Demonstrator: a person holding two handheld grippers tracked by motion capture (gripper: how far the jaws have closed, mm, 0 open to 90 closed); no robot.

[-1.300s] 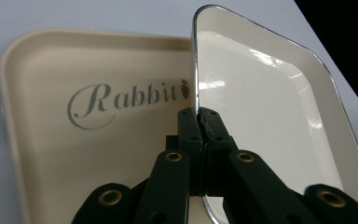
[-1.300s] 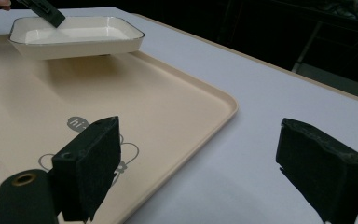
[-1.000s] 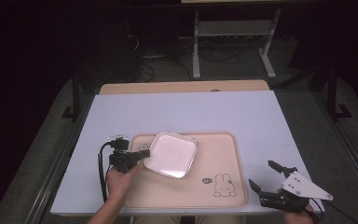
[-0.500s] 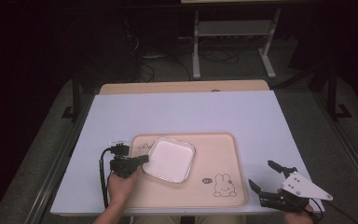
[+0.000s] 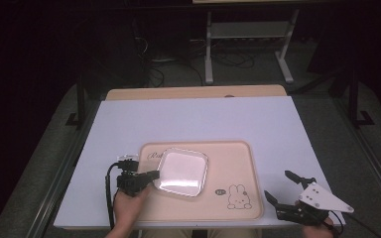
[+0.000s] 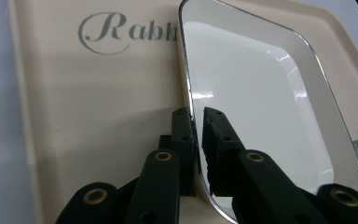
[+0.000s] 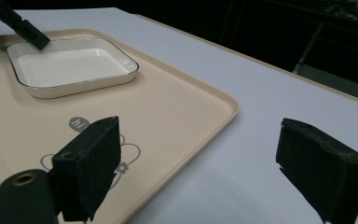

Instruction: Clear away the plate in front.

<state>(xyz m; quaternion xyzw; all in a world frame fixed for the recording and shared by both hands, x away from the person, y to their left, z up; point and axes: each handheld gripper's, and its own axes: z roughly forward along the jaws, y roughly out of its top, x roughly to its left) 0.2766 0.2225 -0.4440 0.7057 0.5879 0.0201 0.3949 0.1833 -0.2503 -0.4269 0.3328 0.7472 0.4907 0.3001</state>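
Item: my left hand (image 5: 127,207) enters from the desk's near edge, forearm low, and carries my left tool (image 5: 150,175) level, pointing right over the tray's left rim. State of that tool: jaws clamped on the left rim of the dish (image 5: 180,171), one jaw outside the wall and one inside, as the left tool view shows (image 6: 196,122). Item: my right tool (image 5: 279,189) sits at the near right corner of the desk (image 5: 198,121), off the tray, pointing left and away from me, grey plate on top; my right hand is mostly cut off by the picture's edge. State: jaws spread wide, holding nothing, with bare desk and the tray's corner between them in the right tool view (image 7: 196,154). Item: one white square dish with a thin dark rim line, shallow, empty, lying on the left half of the tray (image 5: 233,158), just below the printed word beginning "Rabb". Item: one beige tray with raised rim, rabbit drawing (image 5: 239,195) at its near right; its near edge lies close to the desk's near edge. Open room: the tray's right half is bare, and a wide band of pale desk runs beyond the tray and on both sides of it. Count: tools, two; dish, one; tray, one; desk, one.
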